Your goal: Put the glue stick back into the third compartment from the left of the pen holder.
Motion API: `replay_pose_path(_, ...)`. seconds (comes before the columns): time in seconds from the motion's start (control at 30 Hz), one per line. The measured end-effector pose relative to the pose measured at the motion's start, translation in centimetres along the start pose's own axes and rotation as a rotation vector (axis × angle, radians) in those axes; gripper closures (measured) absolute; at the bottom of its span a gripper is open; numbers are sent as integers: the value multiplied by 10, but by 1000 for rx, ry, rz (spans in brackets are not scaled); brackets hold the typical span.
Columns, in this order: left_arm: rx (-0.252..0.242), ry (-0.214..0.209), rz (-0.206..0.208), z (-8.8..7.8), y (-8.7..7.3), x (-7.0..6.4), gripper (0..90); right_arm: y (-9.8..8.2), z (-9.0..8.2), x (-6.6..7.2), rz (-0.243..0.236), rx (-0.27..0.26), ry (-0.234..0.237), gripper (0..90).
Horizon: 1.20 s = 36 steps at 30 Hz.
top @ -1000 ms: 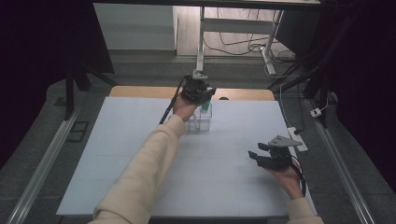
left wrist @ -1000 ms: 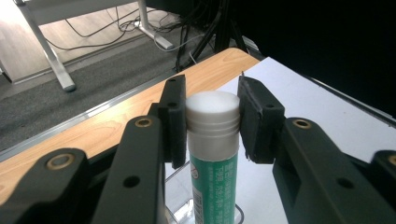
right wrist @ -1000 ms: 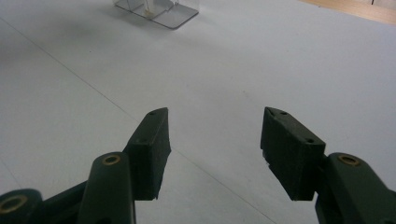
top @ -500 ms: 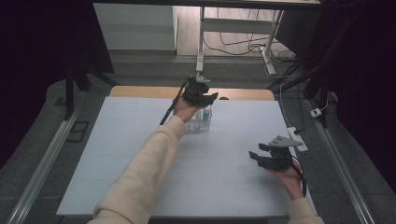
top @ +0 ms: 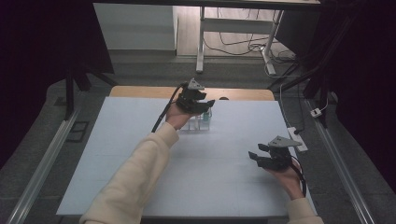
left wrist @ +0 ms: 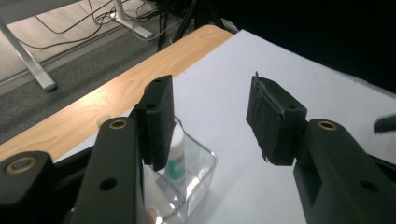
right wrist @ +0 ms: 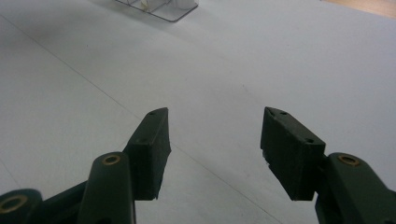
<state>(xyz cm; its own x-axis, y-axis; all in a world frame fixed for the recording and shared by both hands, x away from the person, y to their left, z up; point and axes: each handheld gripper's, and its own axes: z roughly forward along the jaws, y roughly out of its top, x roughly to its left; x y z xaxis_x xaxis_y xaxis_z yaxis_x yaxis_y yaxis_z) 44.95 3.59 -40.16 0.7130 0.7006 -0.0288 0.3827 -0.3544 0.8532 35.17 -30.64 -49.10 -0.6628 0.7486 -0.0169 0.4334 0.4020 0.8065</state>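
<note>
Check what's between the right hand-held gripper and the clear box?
Nothing: in the high view, bare white tabletop separates the right hand-held gripper from the clear box.

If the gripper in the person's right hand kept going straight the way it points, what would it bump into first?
Probably nothing soon: the right gripper has open jaws over the bare white table. The clear box lies far ahead and left of its line, though depth is hard to judge.
</note>
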Motion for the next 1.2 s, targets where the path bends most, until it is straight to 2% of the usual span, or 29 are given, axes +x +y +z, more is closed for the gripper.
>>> replay_pose_path(0.2,0,-10,0,-15,-17,-3,511,0,2,1,-3,6,0,419)
replay_pose_path(0.33,19,8,22,-24,-32,-5,503,0,2,2,-3,10,1,419)
replay_pose_path(0.77,16,12,-20,-53,-77,0,487,-1,3,2,-11,20,-10,419)
replay_pose_path(0.97,11,20,-42,-66,-90,2,479,-1,4,3,-9,25,-2,418)
replay_pose_path(1.2,4,32,-44,-80,-102,1,468,-1,4,3,-9,27,1,418)
